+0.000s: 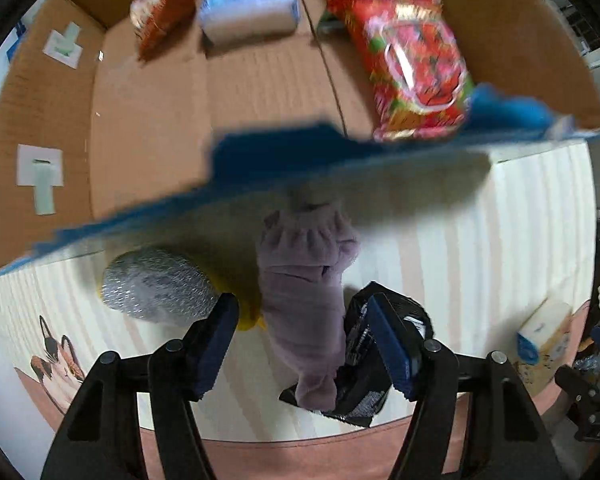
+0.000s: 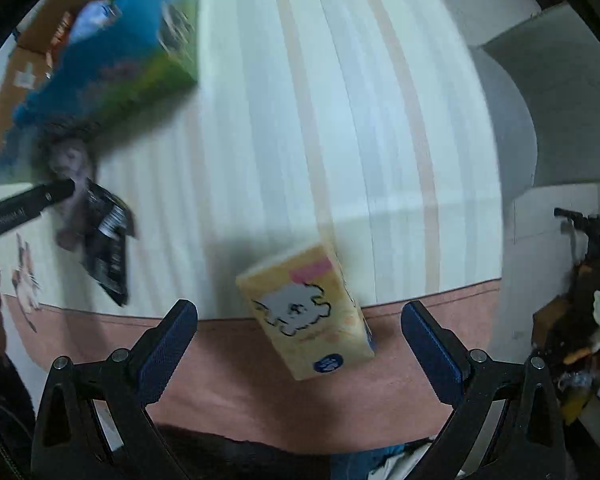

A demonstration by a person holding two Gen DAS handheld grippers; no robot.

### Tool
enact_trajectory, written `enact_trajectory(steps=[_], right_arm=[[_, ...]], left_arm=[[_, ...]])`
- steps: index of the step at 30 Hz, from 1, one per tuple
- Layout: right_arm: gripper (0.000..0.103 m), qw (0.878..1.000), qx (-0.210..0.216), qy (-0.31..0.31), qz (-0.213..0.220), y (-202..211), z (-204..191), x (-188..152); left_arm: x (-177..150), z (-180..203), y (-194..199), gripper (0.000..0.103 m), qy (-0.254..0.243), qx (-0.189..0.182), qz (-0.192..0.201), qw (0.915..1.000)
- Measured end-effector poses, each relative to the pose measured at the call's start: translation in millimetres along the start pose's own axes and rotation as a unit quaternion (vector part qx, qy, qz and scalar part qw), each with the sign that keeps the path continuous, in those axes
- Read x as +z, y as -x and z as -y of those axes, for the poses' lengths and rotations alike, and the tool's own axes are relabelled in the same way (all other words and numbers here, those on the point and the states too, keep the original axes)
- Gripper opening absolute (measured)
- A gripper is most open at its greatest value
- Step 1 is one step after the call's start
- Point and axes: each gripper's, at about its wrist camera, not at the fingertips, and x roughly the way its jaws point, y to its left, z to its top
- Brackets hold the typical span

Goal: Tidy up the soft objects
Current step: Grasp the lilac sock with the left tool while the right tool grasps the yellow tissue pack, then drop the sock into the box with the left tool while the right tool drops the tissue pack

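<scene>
Left wrist view: spread-open left gripper [image 1: 302, 344] straddles a purple sock [image 1: 306, 280] for boxing; right gripper [image 2: 300, 344], also released, frames a tissue pack [image 2: 306, 312].

Support surface: a table covered by a cream striped cloth [image 1: 480, 248] with a pink border and a cat print at its near left corner. Resting directly on the cloth are a cardboard box [image 1: 148, 128] with a blue-printed outer wall, a silver scouring pad [image 1: 156, 288] on a yellow piece, a mauve sock [image 1: 304, 280] lying partly over a black packet [image 1: 364, 392], and, near the border, a yellow tissue pack [image 2: 308, 312].
</scene>
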Motion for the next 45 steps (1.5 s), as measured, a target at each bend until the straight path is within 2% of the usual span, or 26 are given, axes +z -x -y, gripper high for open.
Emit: enact_trajectory(steps=[2,4,5,8,10,14,16,20,23,27,31,34,36,40,41,43,45], right_arm=[[0.103,1.000,-0.005,0.002,-0.007,-10,-1,-1],[0.103,1.000,-0.008,0.004,-0.014,-17,-3,-1],[0.103,1.000,-0.008,0.003,-0.017,-22,-4,-1],[0.100,1.000,-0.016,0.003,-0.026,-33,-6,0],[0.078,0.999,-0.020,0.004,-0.031,-38,-8,0],[0.075,0.999,-0.035,0.006,-0.029,-39,-12,-4],[0.072,0.999,-0.026,0.000,-0.031,-37,-19,-9],[0.070,1.000,0.009,-0.015,-0.023,-28,-30,-23],[0.069,0.999,0.022,-0.021,-0.021,-21,-42,-27],[0.069,0.999,0.013,-0.015,-0.030,-35,-55,-26],[0.079,0.999,0.005,-0.011,-0.033,-49,-65,-27],[0.079,0.999,-0.003,0.003,-0.042,-57,-74,-33],[0.079,0.999,-0.011,0.011,-0.049,-63,-82,-38],[0.079,0.998,-0.016,0.009,-0.056,-75,-97,-48],[0.078,0.998,-0.018,0.007,-0.055,-76,-100,-50],[0.066,0.998,-0.034,0.013,-0.053,-78,-107,-53],[0.065,0.998,-0.025,0.013,-0.048,-74,-112,-57]], left_arm=[[2,3,-9,0.047,-0.001,-0.001,-0.008,1.0000],[4,3,-20,0.038,0.003,-0.005,-0.021,0.9998],[4,3,-22,0.038,0.004,-0.008,-0.020,0.9998],[0,4,-18,0.036,0.008,-0.009,-0.008,0.9999],[-6,6,-11,0.036,0.007,-0.012,0.002,0.9999],[-21,3,10,0.036,0.022,-0.031,0.023,0.9990],[-33,-2,22,0.036,0.037,-0.047,0.033,0.9977],[-61,-10,44,0.036,0.054,-0.067,0.050,0.9950],[-77,-13,47,0.036,0.057,-0.068,0.051,0.9947],[-96,-13,19,0.036,0.057,-0.056,0.020,0.9966],[-106,-20,-16,0.036,0.069,-0.046,-0.011,0.9965],[-106,-22,-40,0.039,0.087,-0.045,-0.029,0.9948],[-106,-26,-44,0.040,0.104,-0.063,-0.024,0.9922],[-104,-32,-39,0.040,0.113,-0.060,-0.011,0.9917],[-104,-34,-38,0.039,0.114,-0.060,-0.012,0.9916],[-108,-34,-36,0.037,0.113,-0.060,-0.010,0.9917],[-114,-41,-30,0.036,0.115,-0.063,-0.012,0.9913]])
